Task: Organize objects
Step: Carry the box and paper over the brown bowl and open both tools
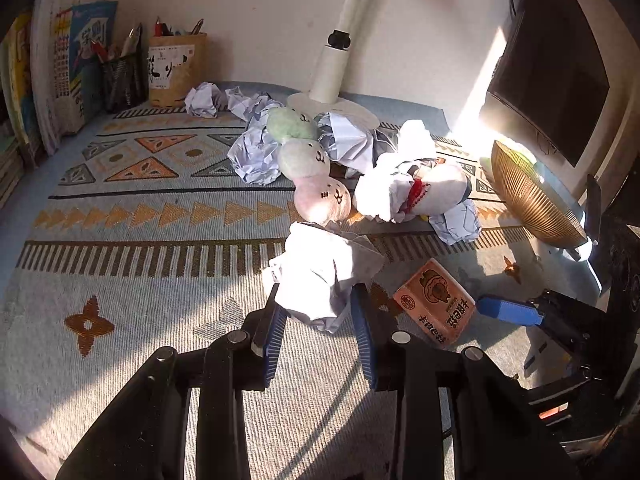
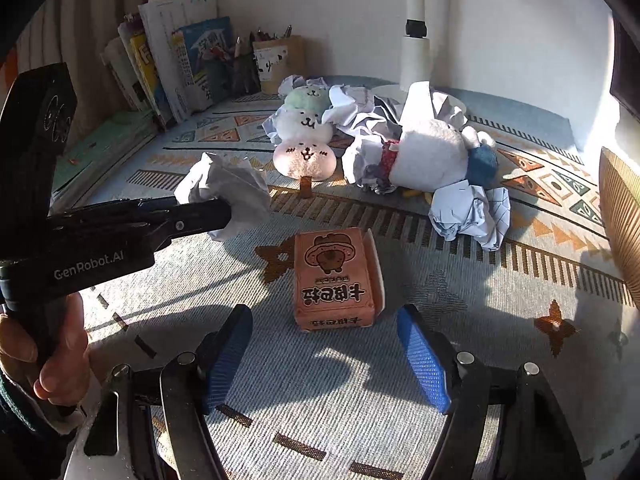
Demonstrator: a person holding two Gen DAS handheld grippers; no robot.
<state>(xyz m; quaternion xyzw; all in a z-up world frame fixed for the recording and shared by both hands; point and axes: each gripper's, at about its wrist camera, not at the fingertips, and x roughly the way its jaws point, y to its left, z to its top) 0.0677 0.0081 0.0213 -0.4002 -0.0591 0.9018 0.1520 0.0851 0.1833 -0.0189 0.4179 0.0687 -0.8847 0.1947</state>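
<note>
**Handling notes: paper ball held, box up next**

Holding a crumpled paper ball (image 1: 320, 276) in the left gripper (image 1: 320, 312), jaws pinched narrow on it, just above the patterned mat (image 1: 132, 292). Near weightless, crushes freely, won't slip against the ribbed pads; any grip point works, a light squeeze should do.

Right gripper (image 2: 324, 354) is empty, jaws standing wide, just short of the orange box (image 2: 334, 280), which lies flat on the mat between them in line.

Box: small carton, cartoon animal and printed characters on top, white edge on one side. Looks light, stiff-ish card, smooth faces. Best bet is to take it across the two long sides, mid-length, so it doesn't pivot; too much force would dent it.

Rest of the clutter: more paper balls (image 2: 472, 212) and plush toys (image 2: 306, 156) piled mid-mat by the lamp base (image 1: 332, 106). Plush is soft and light, grab anywhere on the body.
</note>
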